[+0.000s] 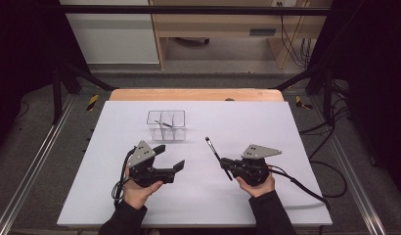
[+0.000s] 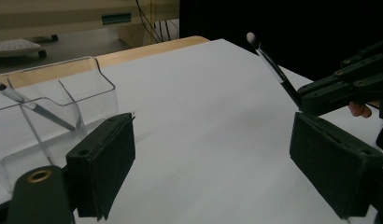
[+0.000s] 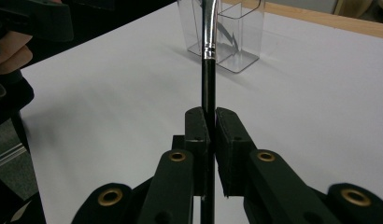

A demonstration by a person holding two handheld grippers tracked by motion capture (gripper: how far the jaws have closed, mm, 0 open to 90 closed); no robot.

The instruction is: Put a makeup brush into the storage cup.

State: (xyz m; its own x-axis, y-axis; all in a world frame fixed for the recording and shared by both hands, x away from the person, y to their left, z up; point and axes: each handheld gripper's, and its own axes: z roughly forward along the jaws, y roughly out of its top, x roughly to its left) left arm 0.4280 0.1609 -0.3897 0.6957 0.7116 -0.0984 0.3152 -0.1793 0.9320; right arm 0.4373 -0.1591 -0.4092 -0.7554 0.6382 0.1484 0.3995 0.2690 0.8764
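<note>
Forearms in dark sleeves come in at the near edge, each hand carrying a gripper, so both tools sit low over the near half of the bench [image 1: 198, 196]. Its white top is bare apart from one container, which leaves room to work.

Beyond the hands, slightly left of centre and well apart from both grippers, stands a clear organiser [image 1: 166, 125] split into compartments. One slim brush already leans inside it [image 2: 38, 108], tip up, so it looks like the place where such tools are collected.

On the left, the left gripper [image 1: 170, 156] has its jaws spread wide with nothing between them. It points toward the organiser and the centre, probably waiting to steady something or to take the next item.

On the right, the right gripper [image 1: 226, 166] is clamped tight on the black handle of a brush [image 1: 214, 152]. The brush juts up and far-left from the jaws, its pale tip raised clear of the bench and aimed at the organiser, likely so it can be dropped handle-first or tip-up into a compartment.
</note>
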